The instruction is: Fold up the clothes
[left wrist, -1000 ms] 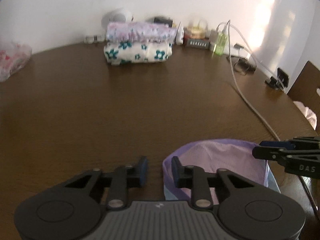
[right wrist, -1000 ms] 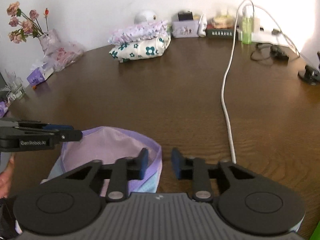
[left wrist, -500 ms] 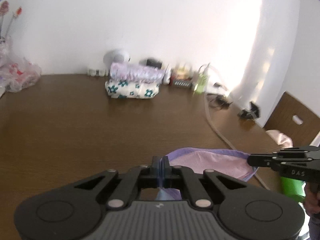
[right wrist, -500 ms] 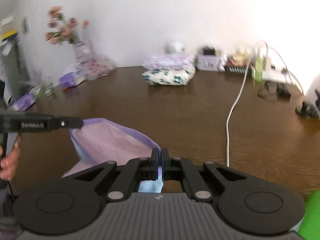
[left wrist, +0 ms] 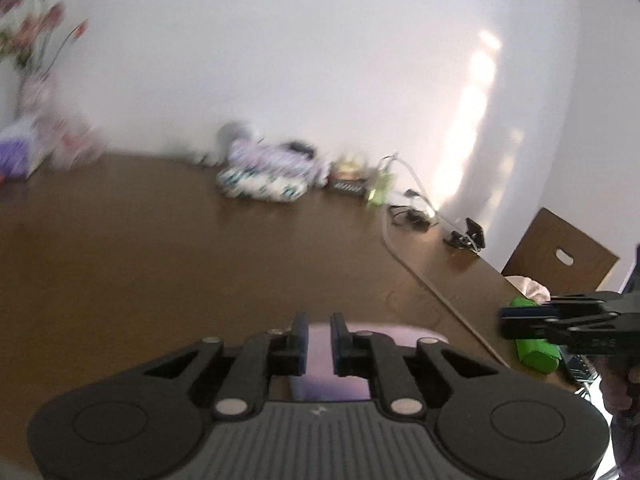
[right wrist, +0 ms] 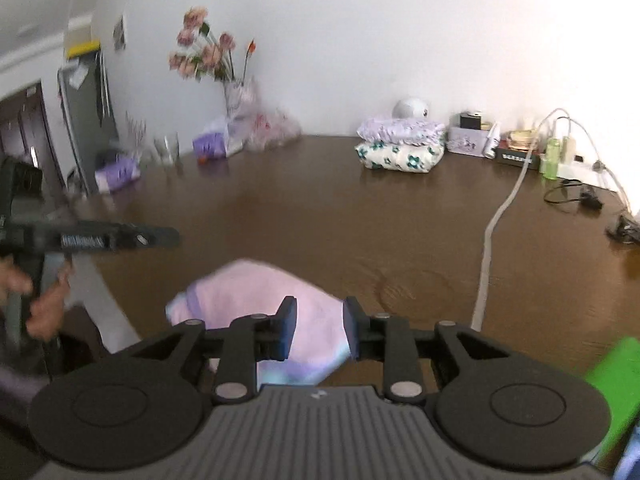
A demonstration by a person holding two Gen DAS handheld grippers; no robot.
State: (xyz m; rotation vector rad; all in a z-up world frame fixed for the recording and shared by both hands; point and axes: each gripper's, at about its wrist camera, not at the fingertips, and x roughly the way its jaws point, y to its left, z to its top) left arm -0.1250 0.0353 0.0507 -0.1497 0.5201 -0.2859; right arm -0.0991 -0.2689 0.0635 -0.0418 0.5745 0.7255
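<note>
Ahead of your left gripper (left wrist: pixel 319 334), the folded clothes (left wrist: pixel 264 178) and flowers (left wrist: pixel 28 28) are blurred; its body hides the pink cloth's (left wrist: pixel 320 360) near edge.

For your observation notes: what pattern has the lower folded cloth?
Teal flowers on white; right wrist view.
</note>
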